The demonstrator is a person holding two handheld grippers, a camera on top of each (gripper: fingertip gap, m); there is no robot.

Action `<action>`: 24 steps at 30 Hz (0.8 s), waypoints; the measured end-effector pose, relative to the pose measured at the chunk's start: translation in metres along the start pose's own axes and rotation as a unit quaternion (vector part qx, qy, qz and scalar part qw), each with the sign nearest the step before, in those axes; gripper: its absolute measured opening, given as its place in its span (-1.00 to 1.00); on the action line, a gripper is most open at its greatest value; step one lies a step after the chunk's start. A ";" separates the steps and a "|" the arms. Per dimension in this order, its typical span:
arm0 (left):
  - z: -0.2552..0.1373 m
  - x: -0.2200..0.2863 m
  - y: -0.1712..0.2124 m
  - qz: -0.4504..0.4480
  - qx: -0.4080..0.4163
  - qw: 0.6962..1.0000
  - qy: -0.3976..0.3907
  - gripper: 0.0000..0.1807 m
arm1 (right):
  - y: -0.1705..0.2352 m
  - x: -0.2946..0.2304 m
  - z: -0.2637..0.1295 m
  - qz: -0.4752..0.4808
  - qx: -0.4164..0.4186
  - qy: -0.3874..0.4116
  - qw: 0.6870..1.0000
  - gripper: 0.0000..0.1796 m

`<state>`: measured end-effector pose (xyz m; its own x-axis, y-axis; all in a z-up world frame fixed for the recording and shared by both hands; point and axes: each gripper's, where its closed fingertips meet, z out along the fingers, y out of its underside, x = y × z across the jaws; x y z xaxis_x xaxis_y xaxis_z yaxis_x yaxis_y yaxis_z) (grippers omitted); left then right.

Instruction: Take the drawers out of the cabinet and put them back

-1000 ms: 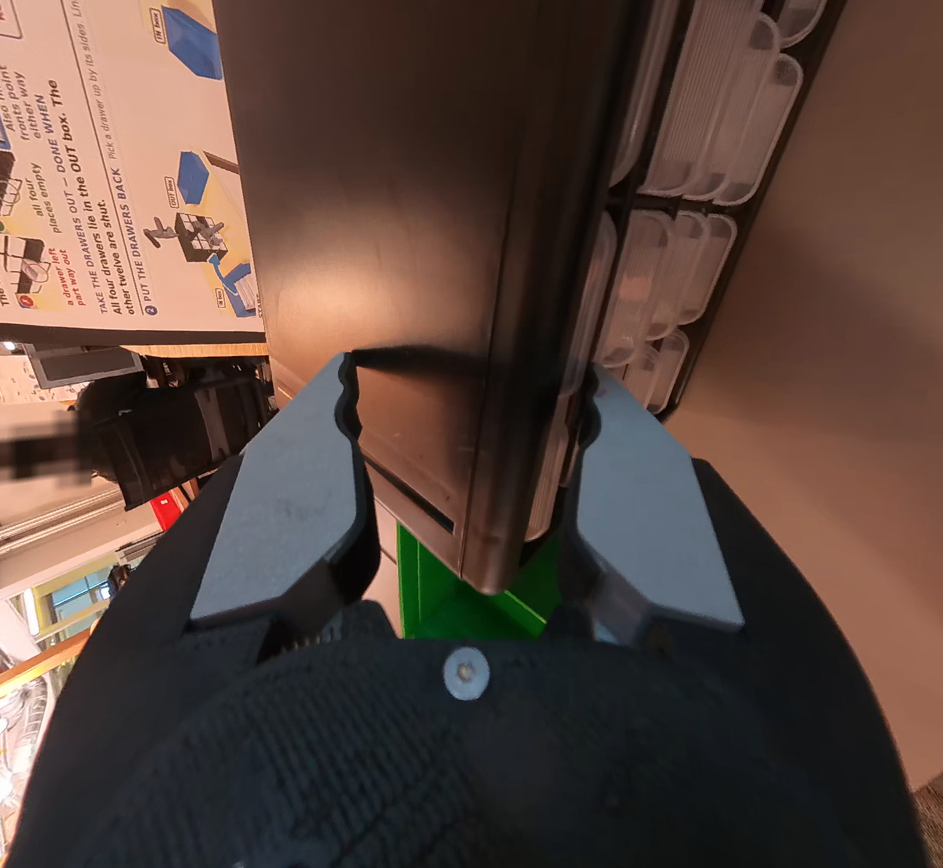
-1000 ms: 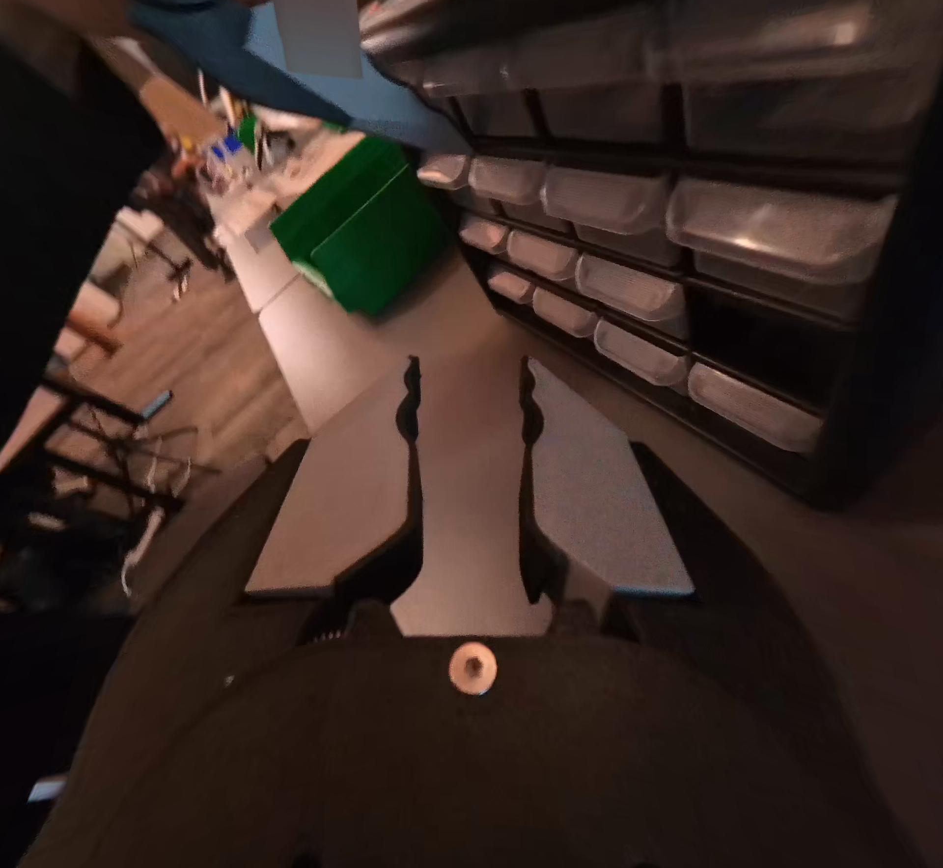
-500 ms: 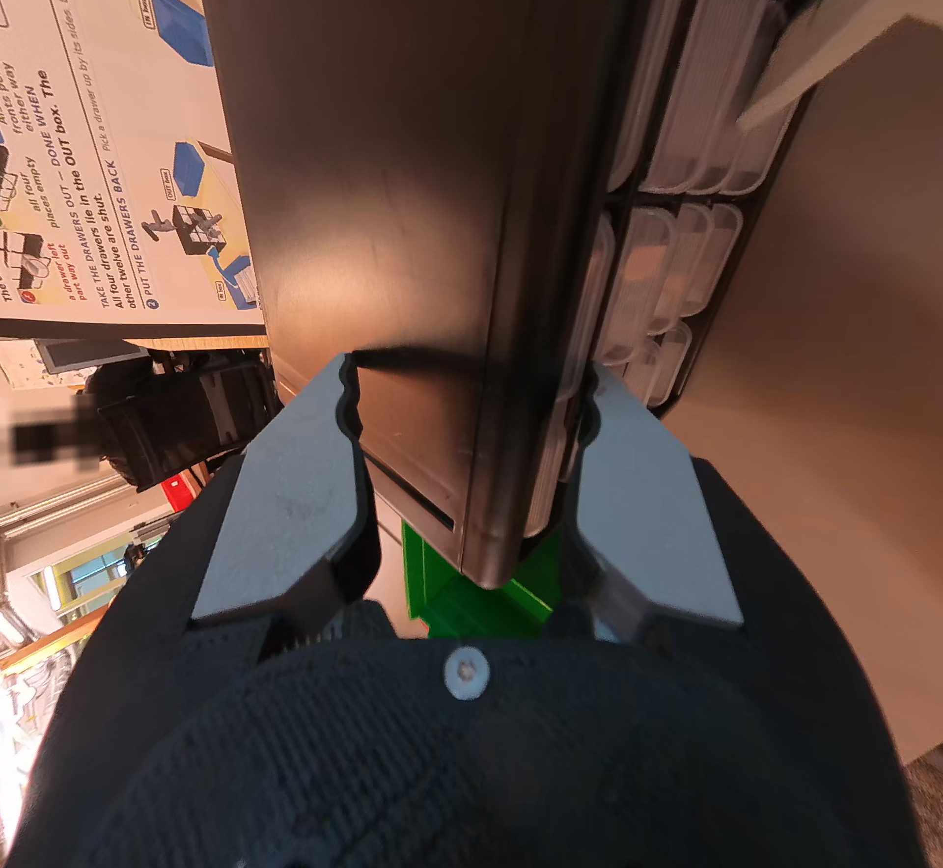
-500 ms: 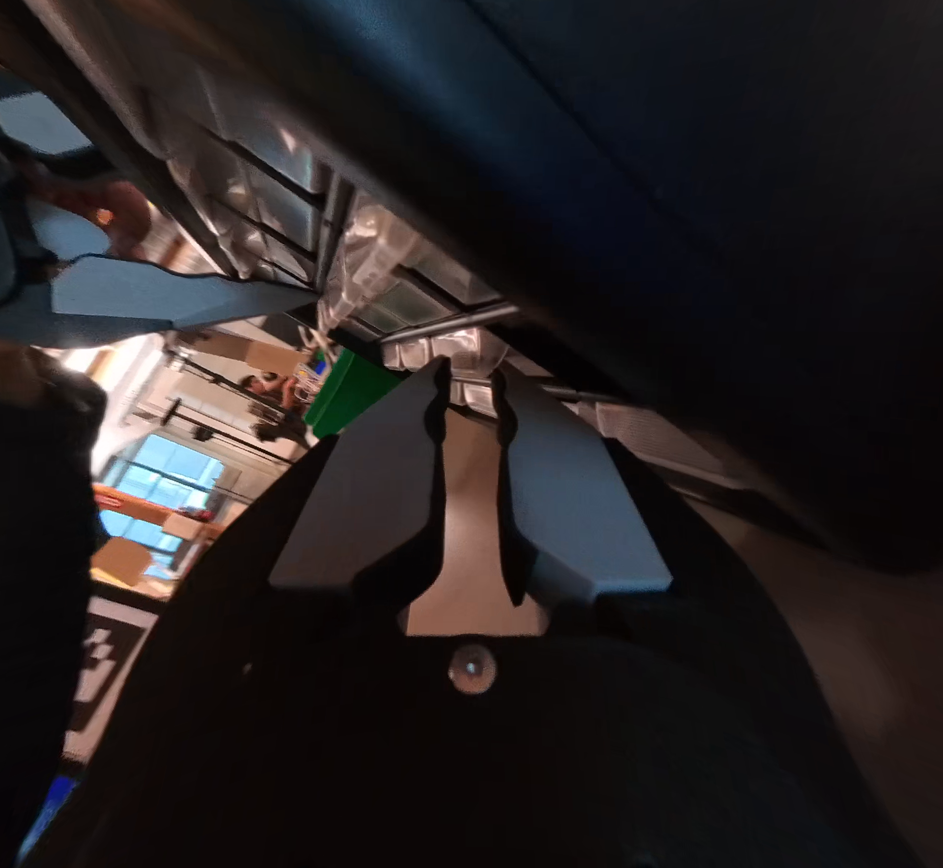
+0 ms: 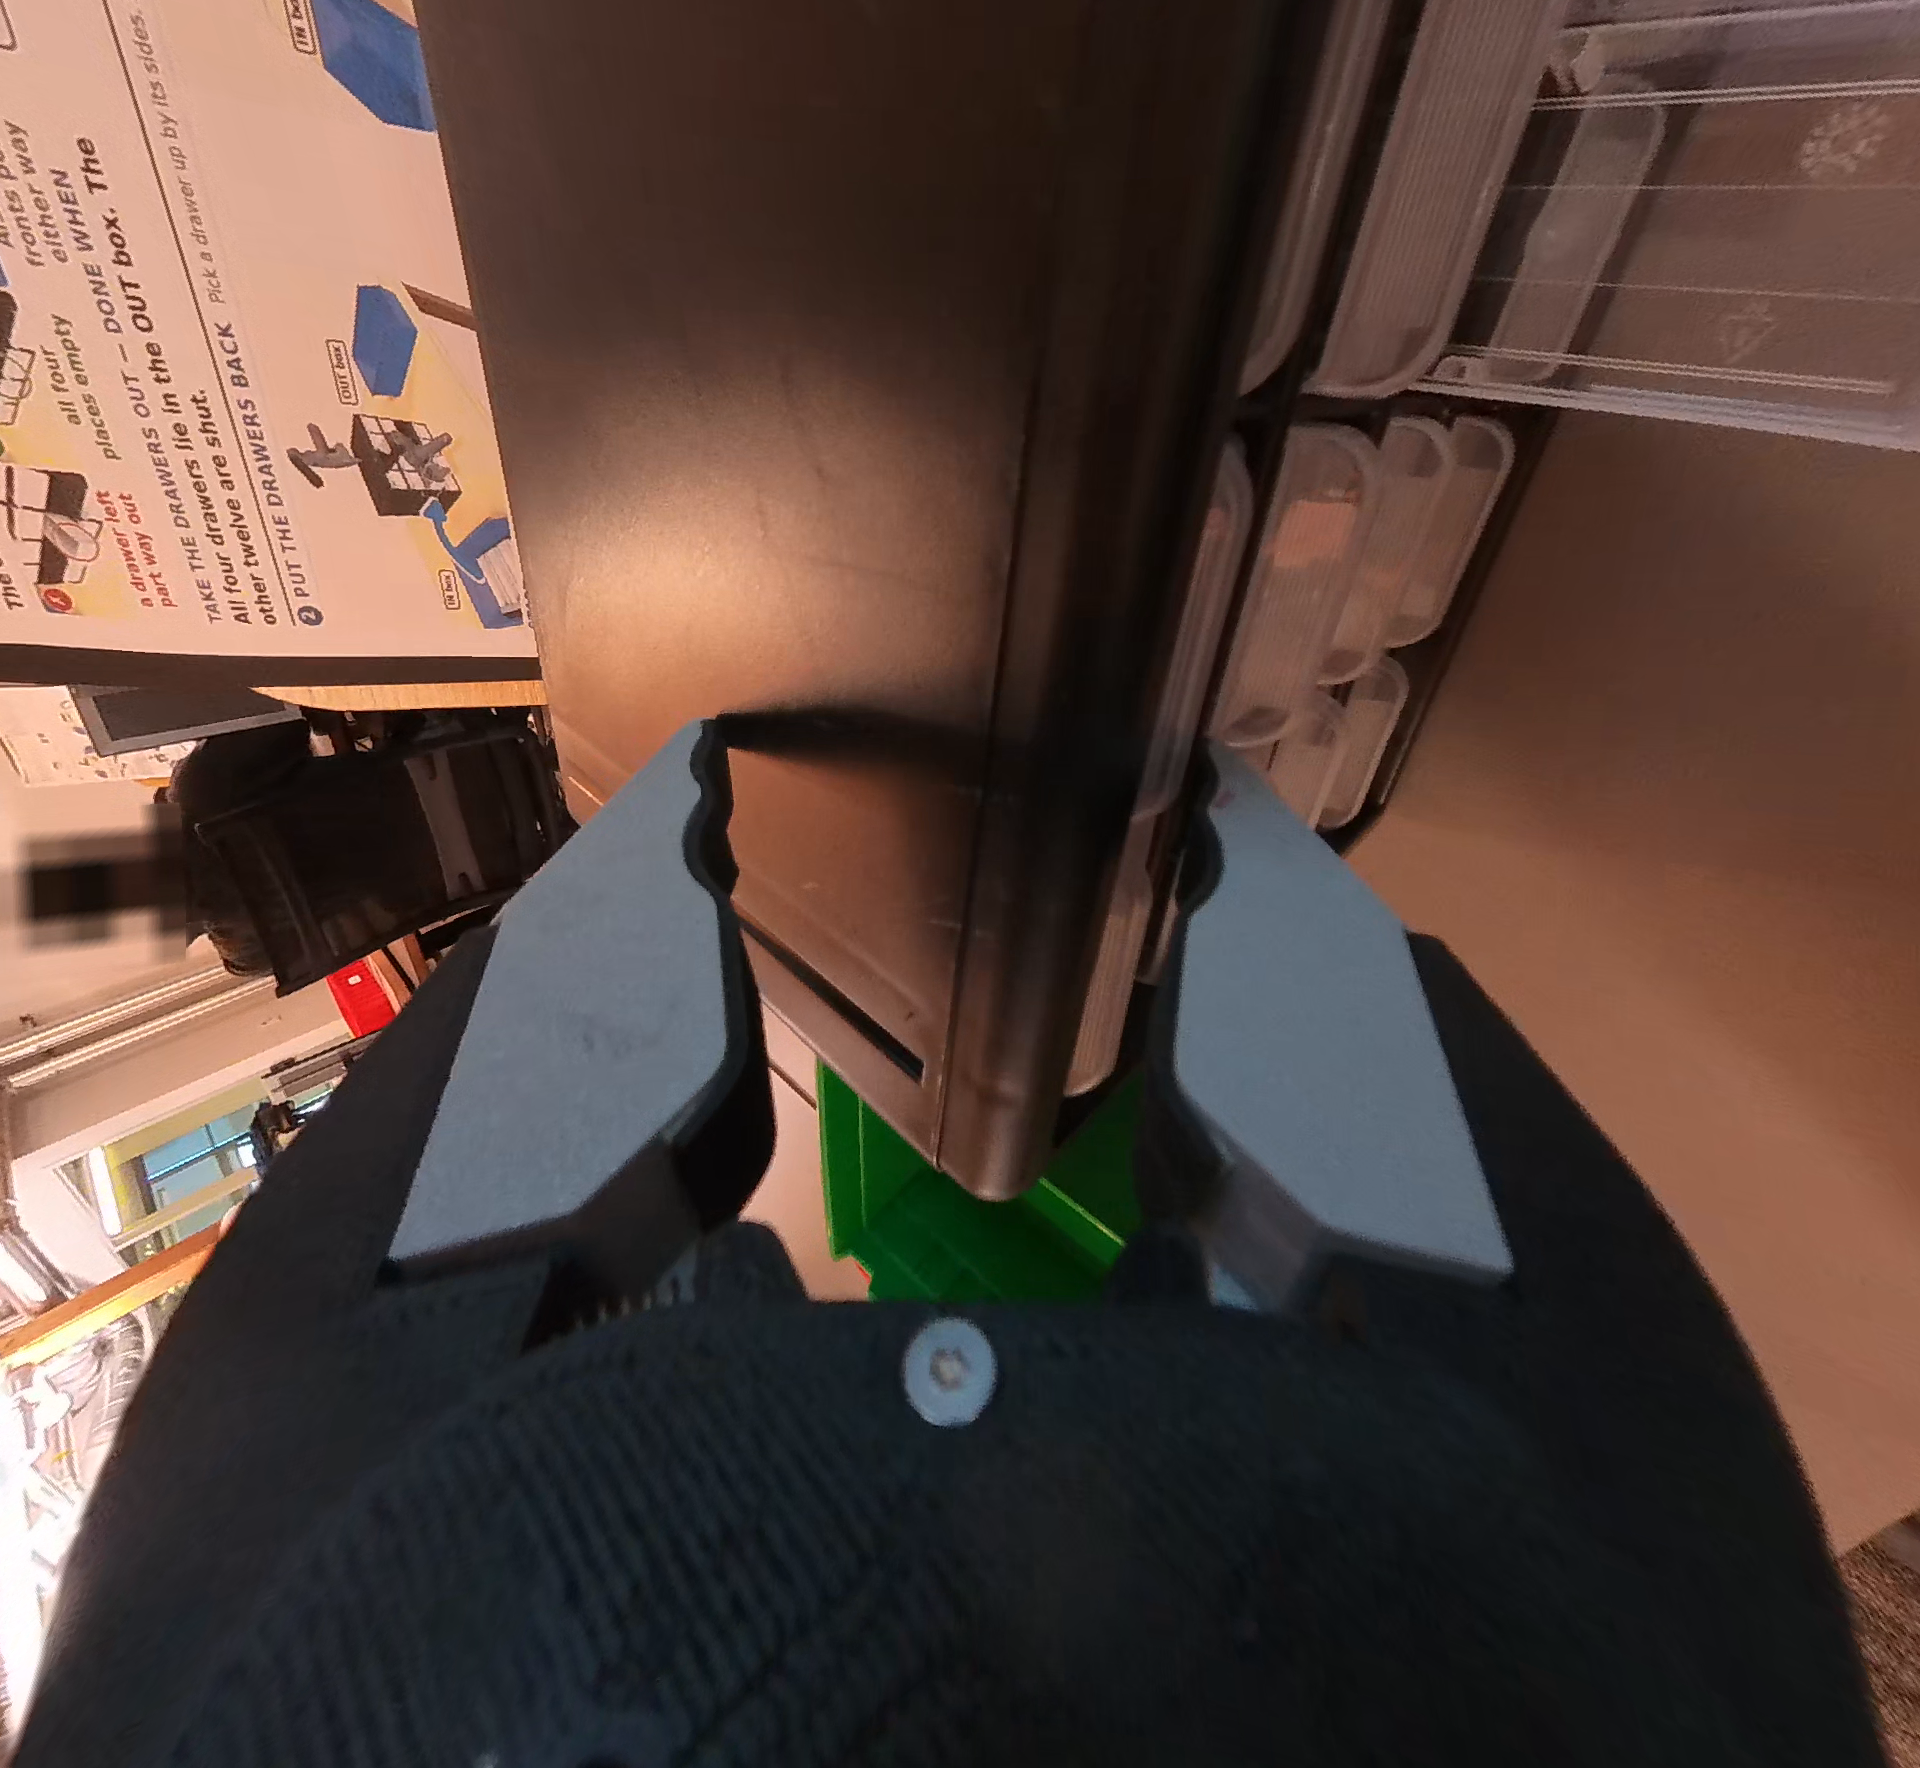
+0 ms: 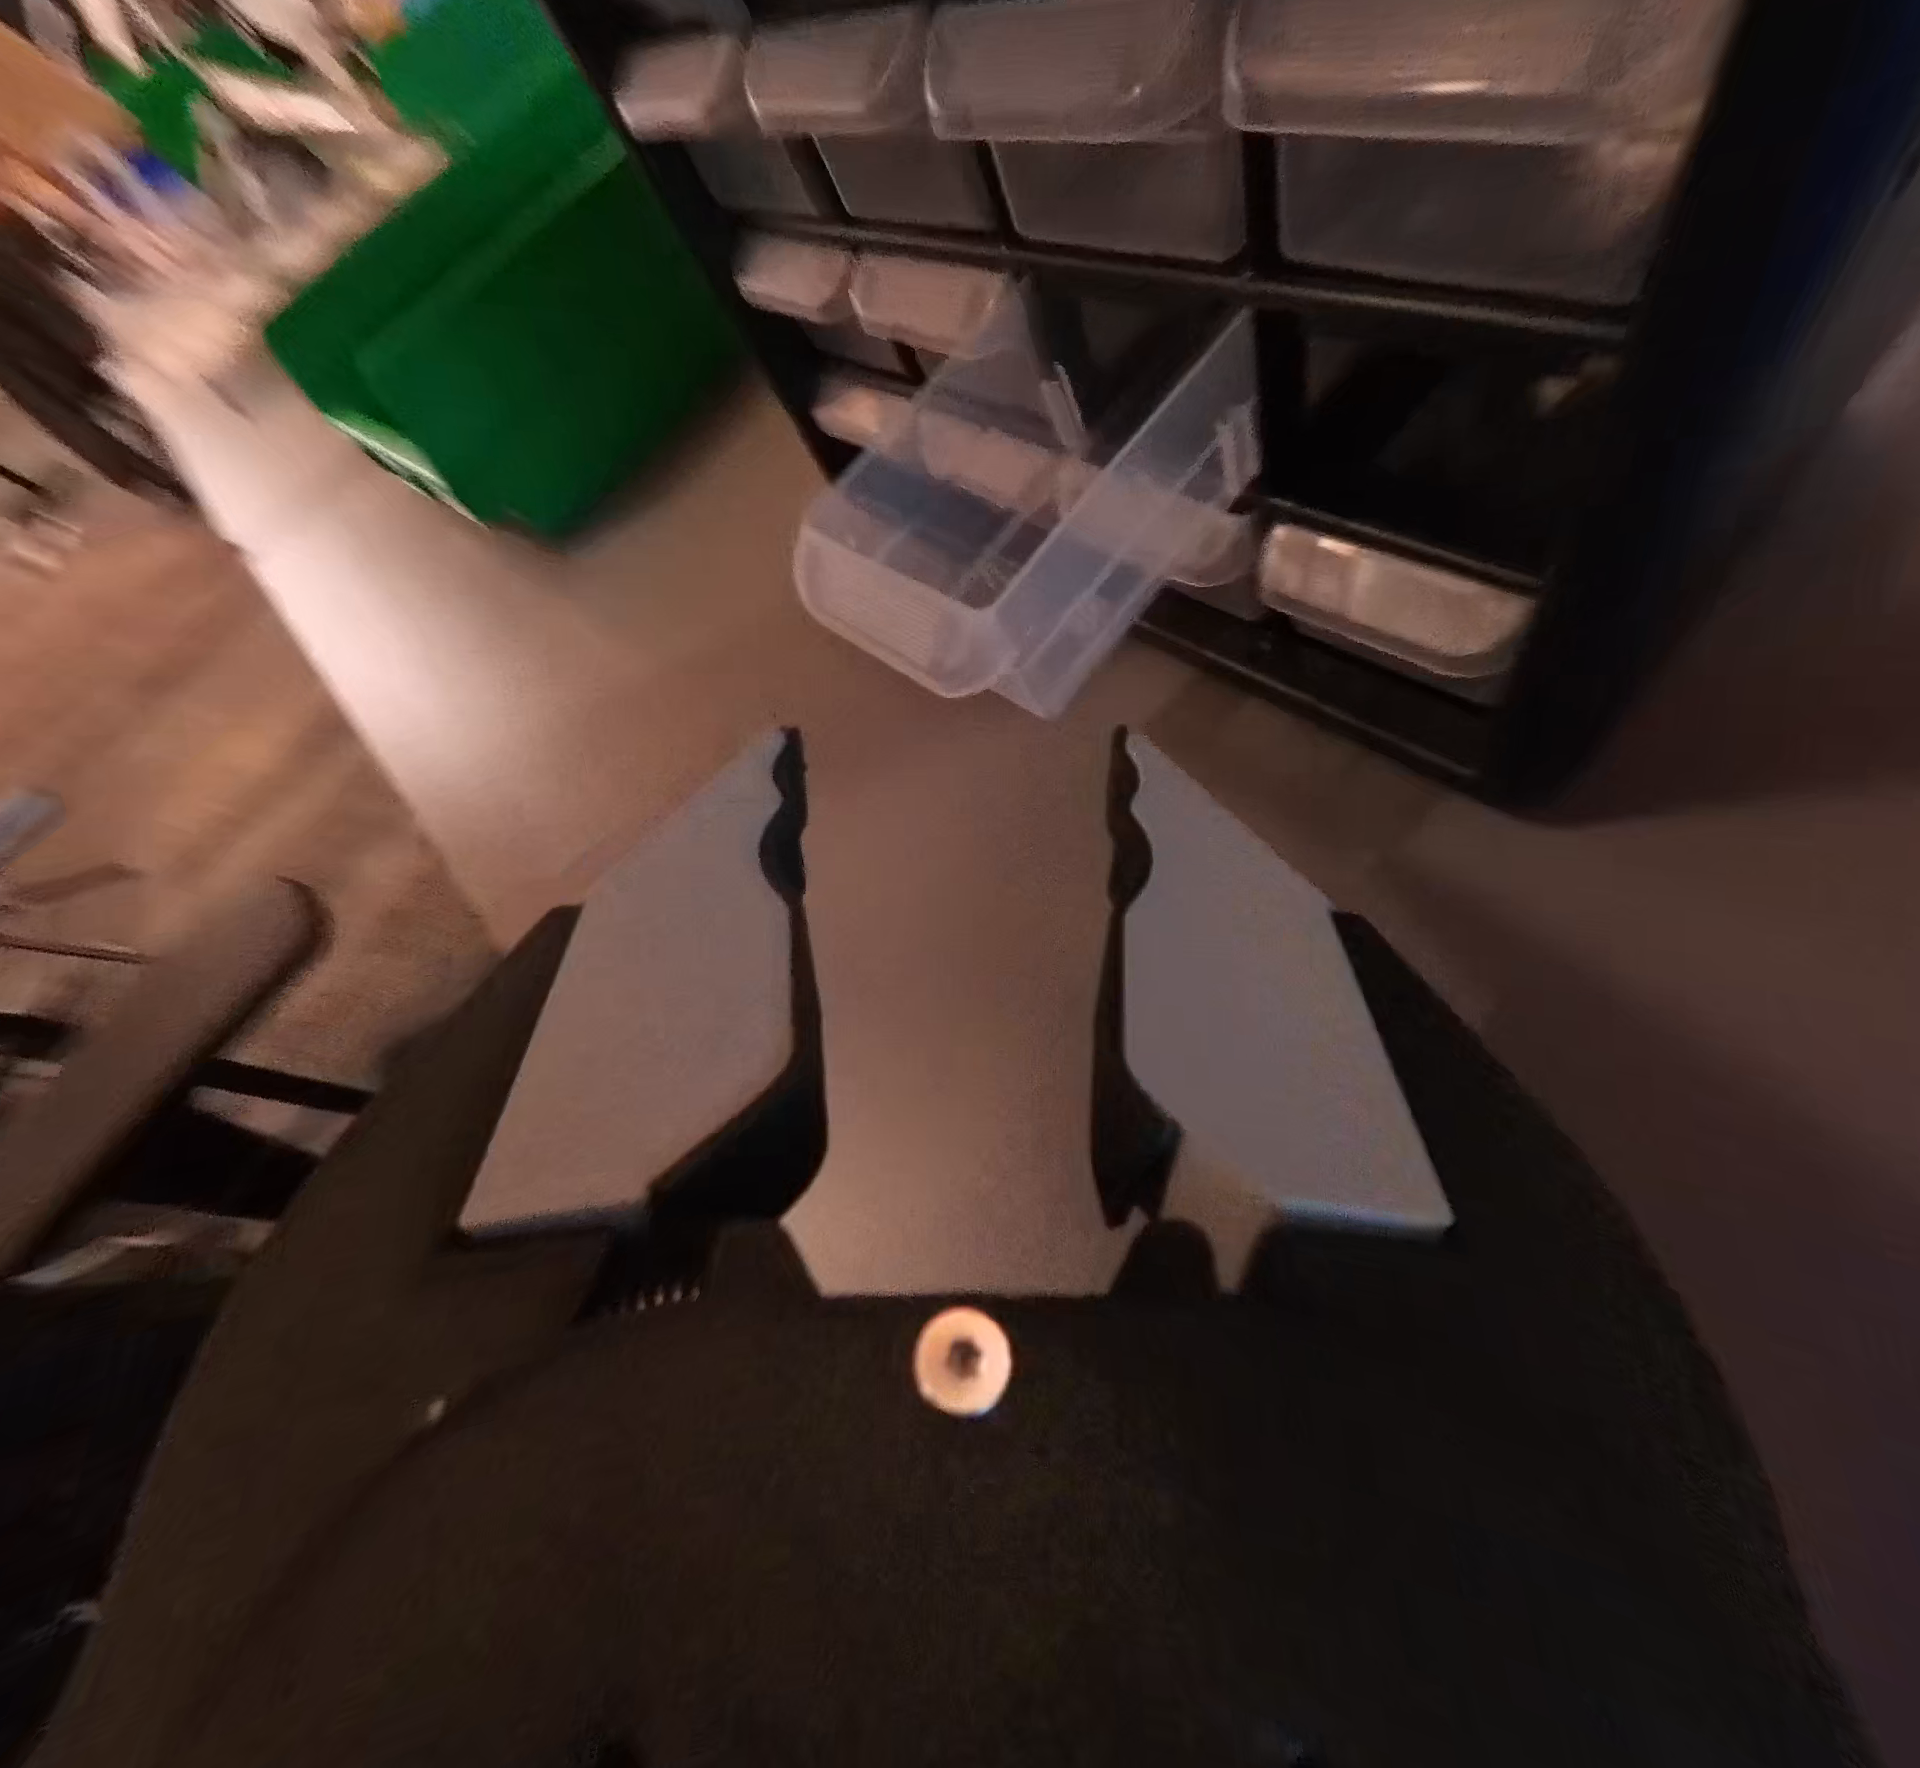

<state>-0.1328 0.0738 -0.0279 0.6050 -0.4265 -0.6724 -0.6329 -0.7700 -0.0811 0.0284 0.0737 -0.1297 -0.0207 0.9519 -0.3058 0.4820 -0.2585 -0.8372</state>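
The black cabinet with clear plastic drawers fills the left wrist view. My left gripper is shut on the cabinet's corner, one finger on its flat side and the other on the drawer fronts. In the right wrist view the cabinet stands on the table. One clear drawer hangs far out of its slot, tilted down. It also shows in the left wrist view. My right gripper is open and empty, just in front of that drawer and apart from it. The slot to its right looks dark and empty.
A green bin stands on the table left of the cabinet; it also shows in the left wrist view. A printed poster hangs behind the cabinet. The table's edge runs along the left, with floor and a room beyond.
My right gripper has swung back from close against the cabinet and its jaws have opened wider. One clear drawer now sticks out of the cabinet. My left gripper has not moved.
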 end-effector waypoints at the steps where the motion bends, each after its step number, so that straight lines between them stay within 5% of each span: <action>1: 0.000 0.000 0.000 -0.001 0.001 1.000 0.000 -0.05 | 0.002 0.007 -0.003 -0.035 -0.021 0.041 0.998 -0.30; 6: 0.000 0.000 0.000 -0.002 0.000 1.000 -0.001 -0.05 | -0.022 0.010 -0.014 -0.239 -0.047 0.167 0.955 -0.07; 13: 0.000 0.000 0.000 0.000 -0.012 1.000 -0.002 -0.05 | -0.022 0.013 0.021 -0.439 -0.182 0.193 0.858 -0.08; 17: 0.000 0.000 0.000 0.002 -0.021 1.000 -0.002 -0.05 | -0.029 0.030 0.033 -0.534 -0.216 0.231 0.784 -0.31; 24: 0.000 0.000 0.000 0.004 -0.019 1.000 -0.001 -0.05 | -0.024 0.023 0.019 -0.558 -0.257 0.218 0.759 -0.36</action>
<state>-0.1330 0.0736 -0.0279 0.5992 -0.4320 -0.6740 -0.6192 -0.7837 -0.0482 -0.0005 0.0984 -0.1252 -0.4294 0.5242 0.7354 0.6579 0.7394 -0.1429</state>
